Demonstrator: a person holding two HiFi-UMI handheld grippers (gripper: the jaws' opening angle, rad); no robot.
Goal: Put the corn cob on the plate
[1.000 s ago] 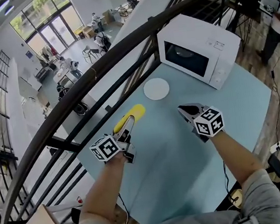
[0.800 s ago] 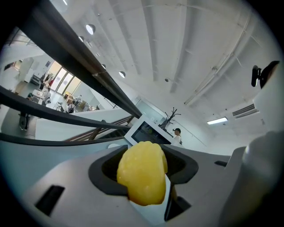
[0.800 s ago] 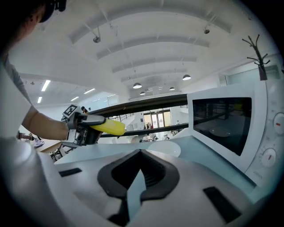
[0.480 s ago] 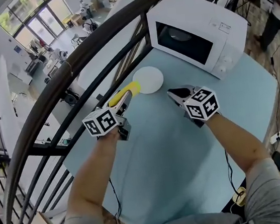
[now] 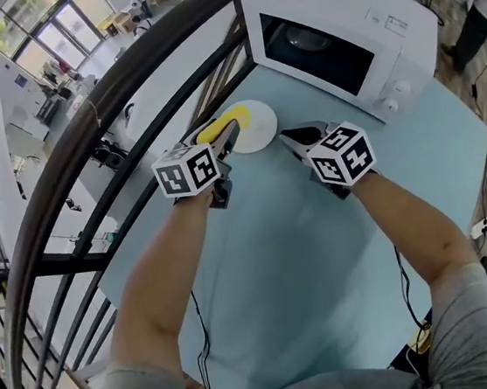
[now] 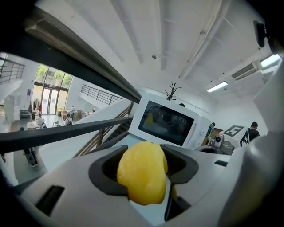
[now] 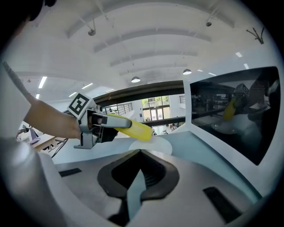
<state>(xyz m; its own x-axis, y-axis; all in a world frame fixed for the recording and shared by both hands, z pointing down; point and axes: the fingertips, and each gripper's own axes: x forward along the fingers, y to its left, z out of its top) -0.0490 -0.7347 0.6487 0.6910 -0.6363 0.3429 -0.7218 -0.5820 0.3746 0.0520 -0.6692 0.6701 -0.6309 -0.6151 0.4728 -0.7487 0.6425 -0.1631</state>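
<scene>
Since the earlier frames, both tongs had been carried forward across the bench (image 5: pixel 303 252) toward the plate (image 5: pixel 264 130), and the corn cob (image 5: pixel 218 129), formerly short of the plate, had been brought over its left rim. The transport step was judged to be nearly complete, with placement not yet done. In the right gripper view the cob was seen held roughly level above the plate, its free end over the white surface and apparently clear of it. The left tongs (image 5: pixel 230 138) were clamped on the cob about midway open, with the pads pressed against its sides and a good length projecting past the tips. The right tongs (image 7: pixel 140 153) were held just beside the plate on its right, in front of the microwave (image 5: pixel 330 38), with the jaws together and nothing between them. For the next move, a short further advance was judged necessary so that the cob would lie centred over the plate. It should then be lowered until supported and the jaws opened gently, since a rounded cob could roll off a shallow rim.
</scene>
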